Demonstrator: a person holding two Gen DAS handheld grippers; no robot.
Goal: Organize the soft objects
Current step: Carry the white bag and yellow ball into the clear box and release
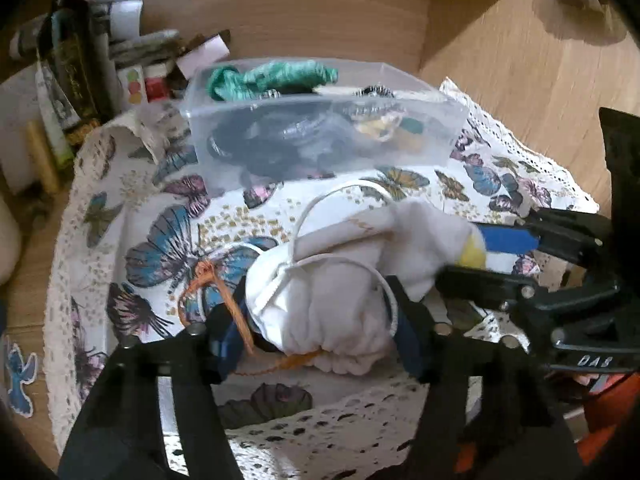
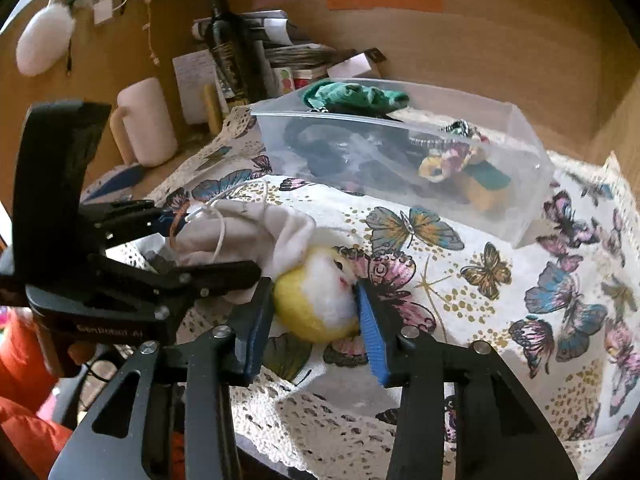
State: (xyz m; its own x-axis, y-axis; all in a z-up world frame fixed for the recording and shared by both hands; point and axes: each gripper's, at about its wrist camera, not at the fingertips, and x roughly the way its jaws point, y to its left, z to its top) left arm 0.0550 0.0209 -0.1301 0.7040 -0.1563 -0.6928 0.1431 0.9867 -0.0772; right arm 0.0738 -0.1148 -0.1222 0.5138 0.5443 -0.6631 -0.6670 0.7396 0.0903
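A white cloth pouch [image 1: 340, 284] with white and orange strings lies on the butterfly cloth [image 1: 160, 232]. My left gripper [image 1: 316, 320] is shut on its gathered end. The pouch also shows in the right wrist view [image 2: 248, 232]. A yellow-and-white fluffy toy [image 2: 320, 300] sticks out of the pouch's far end. My right gripper [image 2: 316, 312] is shut on the toy; it shows in the left wrist view [image 1: 480, 248] at the right. A clear plastic box [image 2: 404, 160] behind holds green, black and patterned soft items; it also shows in the left wrist view [image 1: 320, 132].
A dark bottle [image 2: 232, 48], papers and small tubes stand at the back left against the wooden wall. A pale mug [image 2: 148, 124] stands left of the cloth. A white fluffy toy [image 2: 44, 44] hangs at upper left. The cloth's lace edge [image 2: 340, 420] lies near me.
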